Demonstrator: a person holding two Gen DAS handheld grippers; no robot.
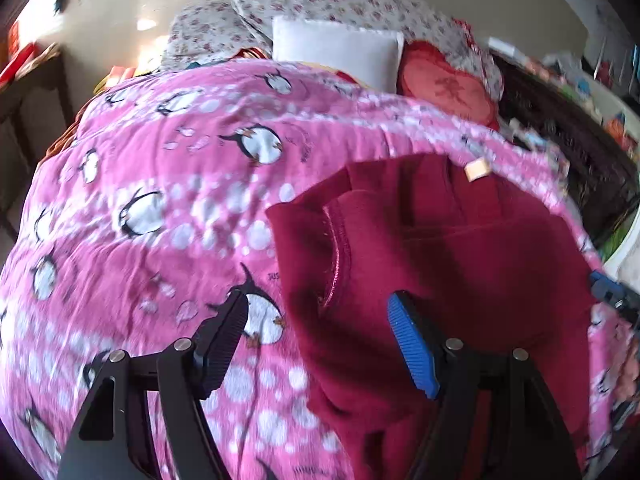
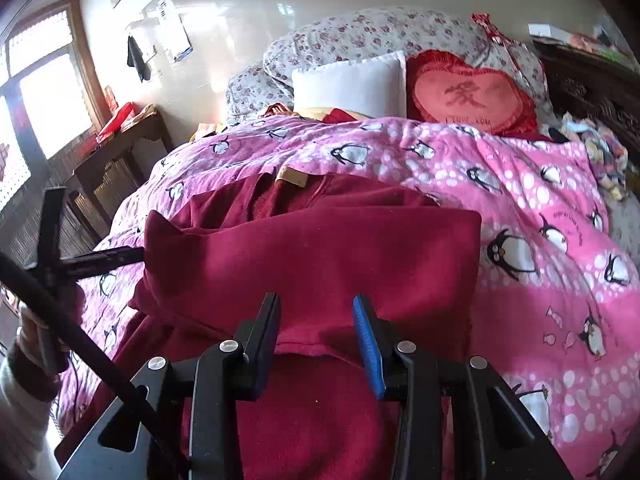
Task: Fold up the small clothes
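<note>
We judge ourselves mid-fold; our left claw (image 1: 316,344) hangs wide and empty over the left edge of the maroon fleece garment (image 2: 320,256), which lies on the pink penguin quilt (image 2: 540,208) of the bed, one flap already doubled over; our right claw (image 2: 316,336) stands narrowly parted above it, holding nothing; next we should pinch the near hem and carry it toward the tan label (image 2: 291,176).

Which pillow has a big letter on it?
The red heart-shaped pillow, right of the plain white pillow. The floral pillows behind show only small flowers.
</note>
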